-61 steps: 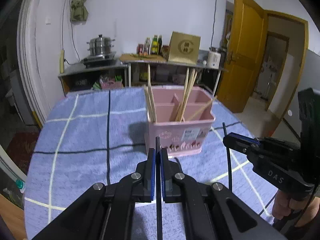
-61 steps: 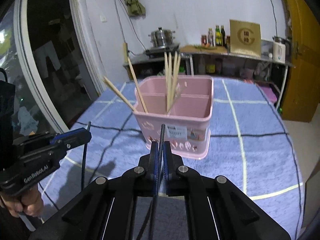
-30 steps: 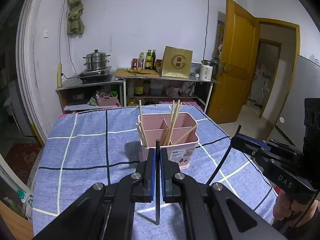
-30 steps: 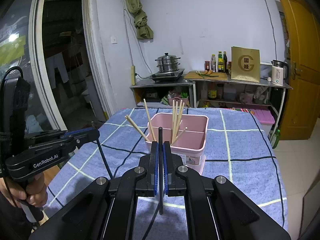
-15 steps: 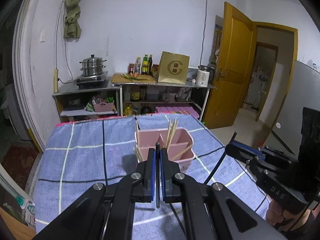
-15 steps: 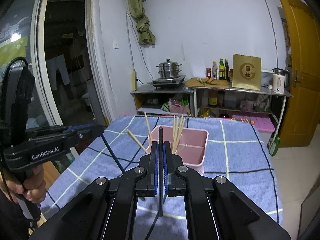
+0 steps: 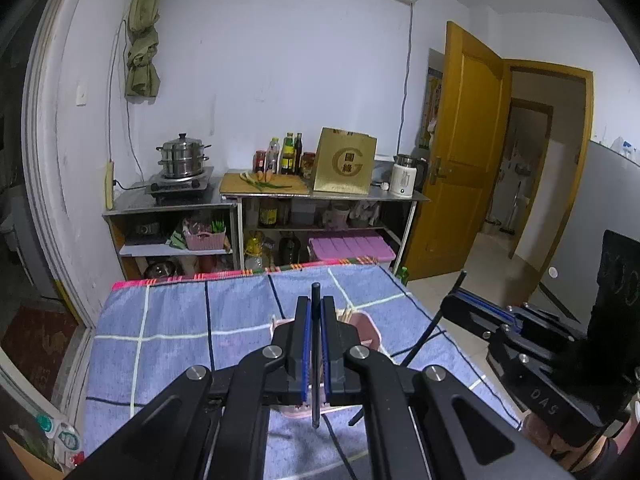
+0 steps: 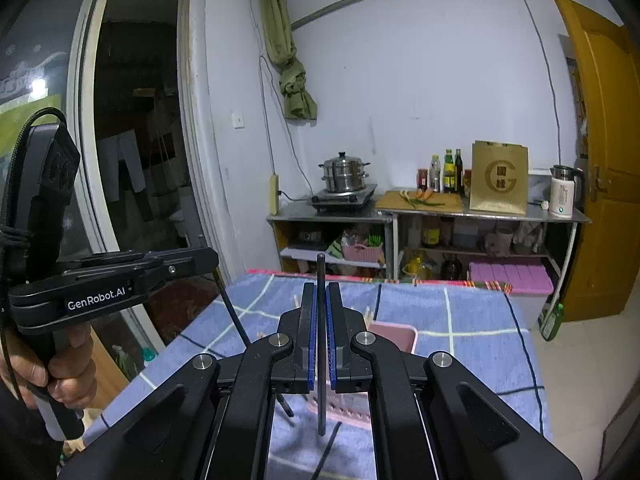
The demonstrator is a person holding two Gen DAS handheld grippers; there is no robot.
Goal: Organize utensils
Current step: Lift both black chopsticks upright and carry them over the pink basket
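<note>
We see two black chopsticks, one in each gripper. The left chopstick (image 7: 315, 356) stands upright at lower centre of the left view, clamped between the blue pads of the left gripper (image 7: 315, 344). The right chopstick (image 8: 321, 344) stands upright at lower centre of the right view, clamped likewise by the right gripper (image 8: 321, 336). The pink holder (image 8: 394, 334) sits on the blue checked cloth (image 7: 180, 320), mostly hidden behind the fingers in both views; pale chopstick tips (image 7: 345, 313) show above its rim. Both grippers hang above the holder. Behind, at mid-frame: shelf (image 7: 320, 196), steamer pot (image 7: 182, 156), kettle (image 7: 406, 175).
</note>
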